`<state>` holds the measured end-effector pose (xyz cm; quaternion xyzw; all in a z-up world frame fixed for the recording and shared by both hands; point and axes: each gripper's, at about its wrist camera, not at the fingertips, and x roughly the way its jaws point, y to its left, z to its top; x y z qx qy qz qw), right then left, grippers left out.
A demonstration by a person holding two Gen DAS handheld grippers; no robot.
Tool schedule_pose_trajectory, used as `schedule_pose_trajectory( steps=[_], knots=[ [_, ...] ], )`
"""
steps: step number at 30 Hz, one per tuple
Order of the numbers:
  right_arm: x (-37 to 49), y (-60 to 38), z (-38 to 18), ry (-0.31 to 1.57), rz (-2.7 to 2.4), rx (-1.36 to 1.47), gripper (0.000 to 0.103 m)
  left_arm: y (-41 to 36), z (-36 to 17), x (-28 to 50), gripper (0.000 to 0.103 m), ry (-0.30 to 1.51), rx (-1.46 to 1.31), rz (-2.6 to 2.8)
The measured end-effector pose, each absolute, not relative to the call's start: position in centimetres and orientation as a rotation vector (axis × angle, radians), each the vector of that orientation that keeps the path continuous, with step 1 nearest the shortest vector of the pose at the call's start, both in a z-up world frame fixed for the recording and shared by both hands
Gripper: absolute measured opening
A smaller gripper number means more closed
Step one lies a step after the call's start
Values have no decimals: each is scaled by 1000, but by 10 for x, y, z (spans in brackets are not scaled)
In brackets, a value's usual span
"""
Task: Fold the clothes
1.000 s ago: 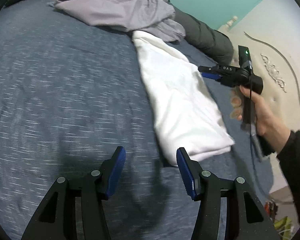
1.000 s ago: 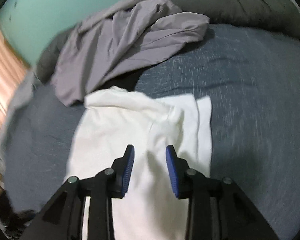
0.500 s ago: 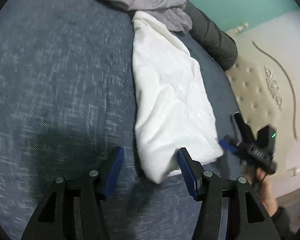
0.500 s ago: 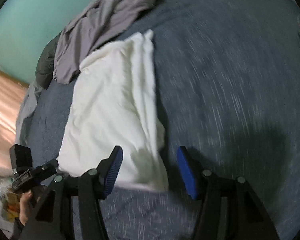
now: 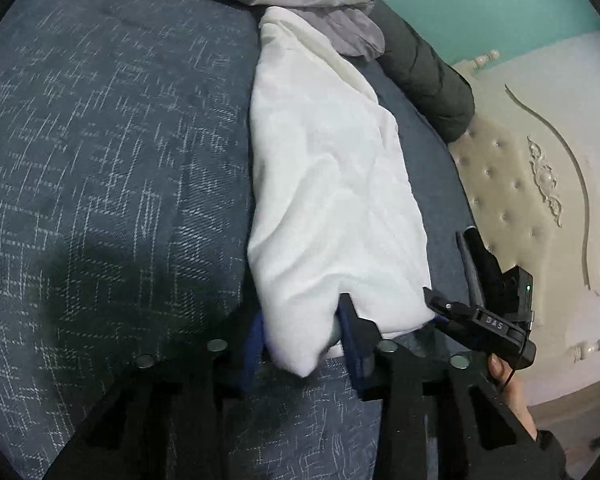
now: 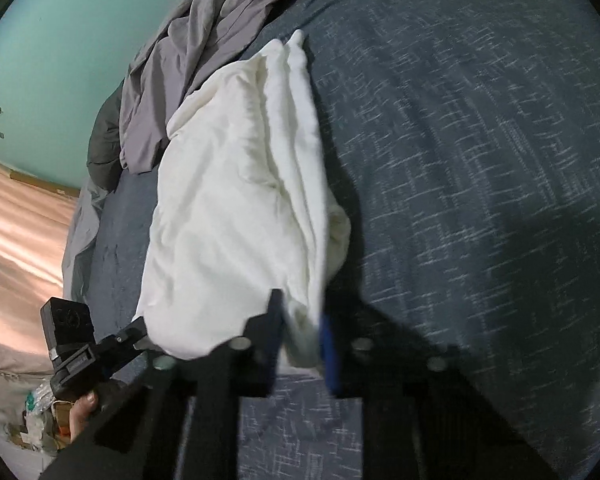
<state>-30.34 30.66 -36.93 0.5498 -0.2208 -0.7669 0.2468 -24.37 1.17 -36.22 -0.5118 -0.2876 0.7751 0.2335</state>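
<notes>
The white garment (image 5: 332, 184) is laid lengthwise on the blue-grey bed cover (image 5: 108, 128), already narrowed into a long strip, and both near corners are being taken up right now. In the left wrist view the left tool (image 5: 300, 332) is seen closed down on the nearer left corner, cloth pinched between its blue pads. In the right wrist view the right tool (image 6: 300, 340) is clamped on the opposite near corner, a bunch of white fabric caught between the fingers.

The step in hand is judged to be the grasp before a crosswise fold: the near end is to be lifted and carried over toward the far end. Both corners would need to be raised together and kept level, or the strip may be skewed or the loose side layers shaken open.

The padded cream headboard (image 5: 540, 168) and a dark quilted jacket (image 5: 420, 64) beside the garment's far end are shown only by the left view. A peach curtain (image 6: 16, 216) and the loose layered edge along the garment's side are given by the right view alone. A crumpled grey garment (image 6: 204, 40), touching the white one's far end, is shown in both.
</notes>
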Motion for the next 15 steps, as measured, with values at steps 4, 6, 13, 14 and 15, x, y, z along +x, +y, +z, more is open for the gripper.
schedule_pose_trajectory(
  steps=[4,6,13,14,15],
  knots=[
    [-292,307,-351,-592,-2095,1461,8,11,-351,-241,27,-765,-1384,2136],
    [-287,307,-342,-588,-2097,1441,7,10,-341,-237,26,-755,-1375,2140],
    [-249,307,-307,-545,-2078,1396,7,4,-297,-207,25,-701,-1350,2155],
    [-241,306,-301,-536,-2072,1393,7,2,-292,-198,25,-690,-1352,2153],
    [-231,307,-297,-526,-2065,1394,7,1,-287,-188,25,-678,-1354,2150]
  ],
)
